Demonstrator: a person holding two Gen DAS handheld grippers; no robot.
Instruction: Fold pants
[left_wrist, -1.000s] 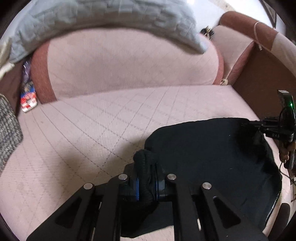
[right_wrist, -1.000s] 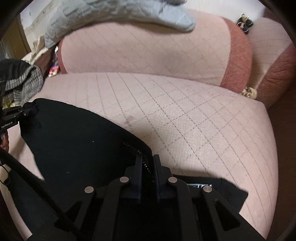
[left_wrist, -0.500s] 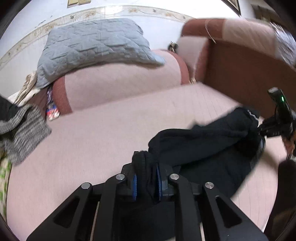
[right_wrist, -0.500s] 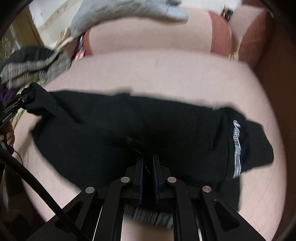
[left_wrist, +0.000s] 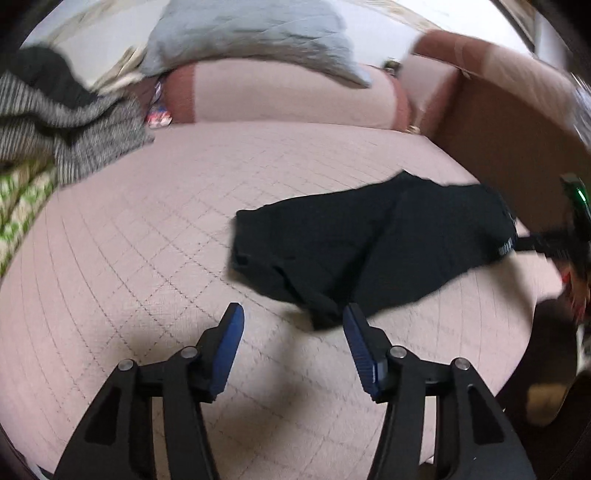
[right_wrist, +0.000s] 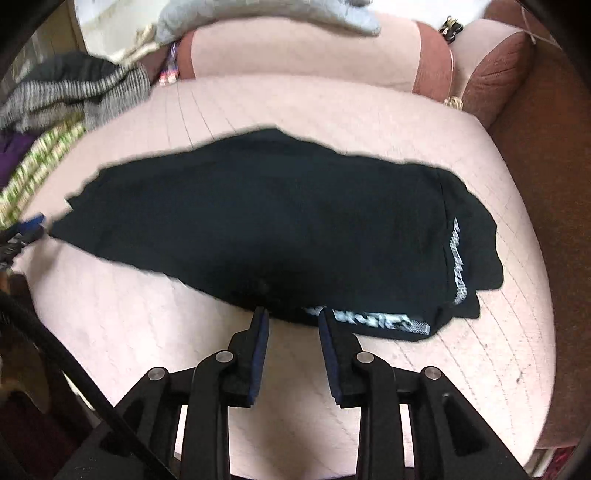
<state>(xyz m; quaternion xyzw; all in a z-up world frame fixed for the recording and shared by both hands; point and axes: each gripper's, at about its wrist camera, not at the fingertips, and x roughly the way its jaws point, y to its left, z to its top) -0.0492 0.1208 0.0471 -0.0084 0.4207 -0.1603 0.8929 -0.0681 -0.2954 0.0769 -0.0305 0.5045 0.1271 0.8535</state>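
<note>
One black pants (right_wrist: 258, 221), two grippers (left_wrist: 293, 321) (right_wrist: 291, 317), one grey quilted cushion (left_wrist: 251, 33), one striped knit (left_wrist: 66, 125)

Home living room: quilted pink sofa (left_wrist: 147, 229), laundry pile (left_wrist: 66, 125).

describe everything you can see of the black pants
The black pants look like soft dark knit fabric, lying folded in a long flat bundle across the pink quilted sofa seat. White printed lettering runs along the edges at one end. Some folds overlap unevenly. The right hand-held gripper sits at the near hem, jaws just opened, pads not pressing. The left hand-held gripper is open, the cloth's tip by one fingertip.
</note>
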